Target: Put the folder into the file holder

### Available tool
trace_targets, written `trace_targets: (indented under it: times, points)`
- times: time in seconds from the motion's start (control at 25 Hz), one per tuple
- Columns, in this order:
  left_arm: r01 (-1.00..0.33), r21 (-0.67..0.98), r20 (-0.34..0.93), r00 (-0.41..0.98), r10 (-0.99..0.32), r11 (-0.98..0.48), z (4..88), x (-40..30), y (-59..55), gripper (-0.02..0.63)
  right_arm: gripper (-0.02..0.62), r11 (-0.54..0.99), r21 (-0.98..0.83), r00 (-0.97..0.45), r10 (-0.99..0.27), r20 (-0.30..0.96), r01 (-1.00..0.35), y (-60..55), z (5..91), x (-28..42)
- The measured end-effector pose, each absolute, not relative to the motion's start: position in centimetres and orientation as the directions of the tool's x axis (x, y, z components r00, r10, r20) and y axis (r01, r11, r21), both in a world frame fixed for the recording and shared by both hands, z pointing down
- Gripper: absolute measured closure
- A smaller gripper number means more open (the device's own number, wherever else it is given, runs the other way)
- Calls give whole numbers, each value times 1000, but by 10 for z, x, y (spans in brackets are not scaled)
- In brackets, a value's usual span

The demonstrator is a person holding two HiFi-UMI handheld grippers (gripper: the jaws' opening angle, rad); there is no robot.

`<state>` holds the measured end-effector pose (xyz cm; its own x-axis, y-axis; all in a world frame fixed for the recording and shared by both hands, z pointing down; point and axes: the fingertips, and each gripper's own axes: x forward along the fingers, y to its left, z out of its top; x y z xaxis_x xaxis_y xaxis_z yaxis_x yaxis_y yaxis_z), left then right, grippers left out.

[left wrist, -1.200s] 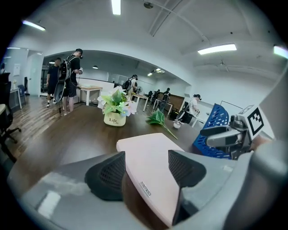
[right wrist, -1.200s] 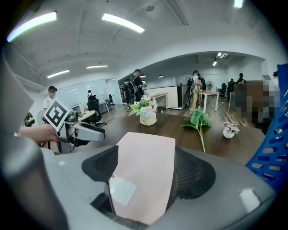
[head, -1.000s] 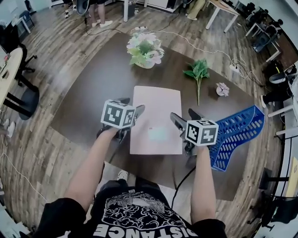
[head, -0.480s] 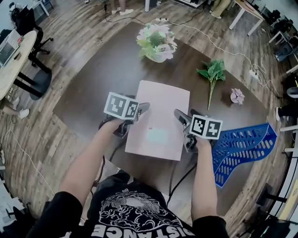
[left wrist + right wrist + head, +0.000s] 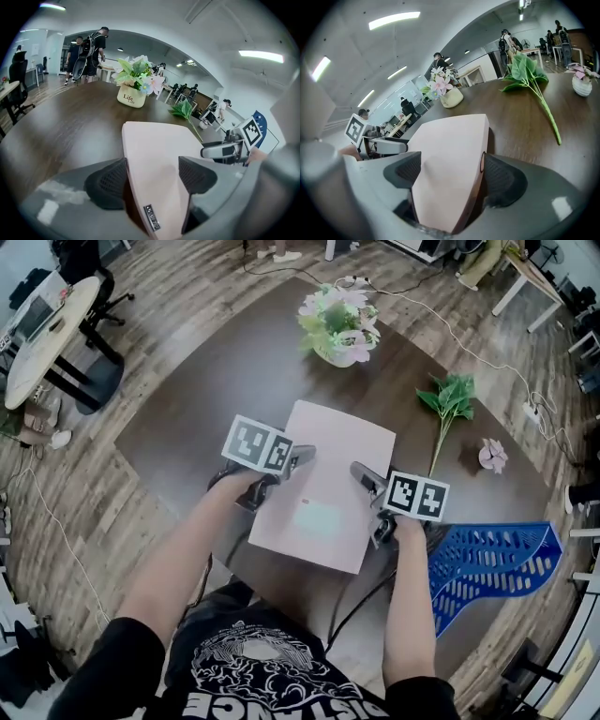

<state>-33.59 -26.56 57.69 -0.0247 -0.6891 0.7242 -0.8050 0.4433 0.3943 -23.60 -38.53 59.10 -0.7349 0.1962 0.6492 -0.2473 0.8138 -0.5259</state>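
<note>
An open-plan office: wood-plank floor [image 5: 84,493], white desks [image 5: 47,329] with black swivel chairs [image 5: 18,77], ceiling strip lights [image 5: 260,56], and people standing [image 5: 91,47] in the background.

Counted from my remote station: one brown table [image 5: 206,395] carrying one pink folder [image 5: 323,493]. Beyond the folder's far edge is one potted bouquet [image 5: 339,326]. To the right of the folder are one green leafy sprig [image 5: 450,404], one small pink potted flower [image 5: 492,456] and one blue file holder [image 5: 487,563]. Two handheld grippers flank the folder. The left gripper [image 5: 298,462] has its jaws opening with the folder between them, and the right gripper [image 5: 366,479] is clamped on it. Far beyond the folder I count two standing people [image 5: 99,47]; the others farther back are too small to tally.
</note>
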Motion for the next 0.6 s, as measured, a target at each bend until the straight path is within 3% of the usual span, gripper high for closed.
trace_targets:
  times: [0.6]
  points:
    - [-796, 372, 752, -43, -658, 477, 576, -338, -262, 264, 209, 841, -470, -701, 166, 694, -266, -386, 593, -240]
